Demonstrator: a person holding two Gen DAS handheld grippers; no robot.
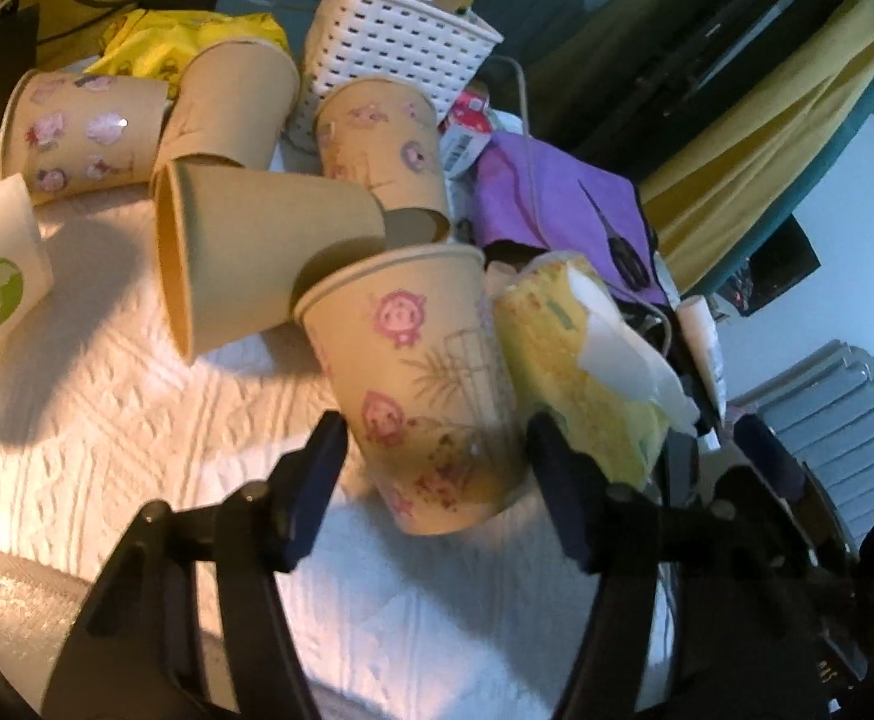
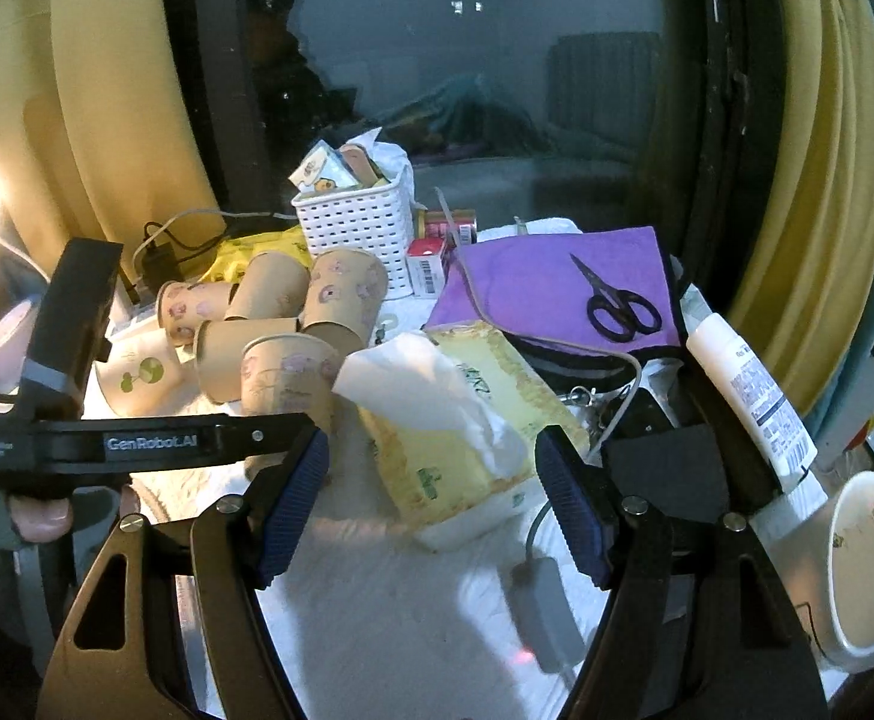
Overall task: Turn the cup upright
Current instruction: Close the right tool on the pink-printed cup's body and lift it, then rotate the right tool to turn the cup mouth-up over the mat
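Observation:
Several tan paper cups lie in a heap on the white cloth. The nearest printed cup (image 1: 431,384) stands about upright, open end up, leaning slightly, between the fingers of my left gripper (image 1: 437,480); the jaws are open and do not clearly touch it. A plain cup (image 1: 257,252) lies on its side behind it, with others (image 1: 83,132) further back. In the right wrist view the same heap (image 2: 281,324) sits at left, with the left gripper's body (image 2: 137,444) beside it. My right gripper (image 2: 431,504) is open and empty, over a yellow tissue pack (image 2: 454,420).
A white perforated basket (image 1: 401,42) stands behind the cups. A purple cloth (image 2: 556,282) carries black scissors (image 2: 616,300). A white bottle (image 2: 748,396) and a white mug (image 2: 868,564) lie at right. A grey adapter with cable (image 2: 538,612) lies near the front.

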